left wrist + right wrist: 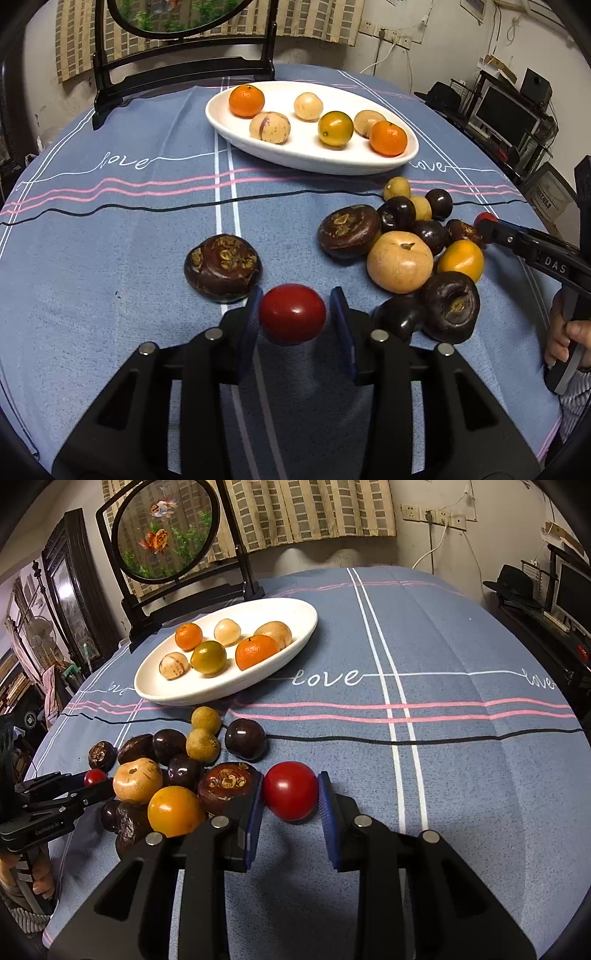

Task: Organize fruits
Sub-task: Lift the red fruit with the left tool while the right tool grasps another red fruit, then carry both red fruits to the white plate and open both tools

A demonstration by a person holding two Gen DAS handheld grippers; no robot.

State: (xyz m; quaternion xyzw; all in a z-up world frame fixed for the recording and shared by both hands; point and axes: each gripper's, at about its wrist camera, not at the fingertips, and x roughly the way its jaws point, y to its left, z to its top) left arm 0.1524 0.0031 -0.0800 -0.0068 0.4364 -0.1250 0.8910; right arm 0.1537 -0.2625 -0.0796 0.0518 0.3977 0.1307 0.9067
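Note:
My left gripper (295, 295) stands open around a red cherry tomato (291, 317). Its left pad touches the fruit and a thin gap shows at its right pad (338, 314). My right gripper (290, 779) is shut on a second red cherry tomato (290, 794), low over the blue cloth beside the fruit pile (166, 771). The pile holds dark water chestnuts, tan longans and yellow fruits (400, 262). A white oval plate (314, 162) (221, 694) farther back carries oranges and pale round fruits. One water chestnut (223, 266) lies alone, left of the left gripper.
A black-framed round goldfish screen (166, 535) stands behind the plate at the table's far edge. A person's hand (569, 332) holds the right gripper's handle. Shelves with a monitor (506, 110) stand off the table's right side.

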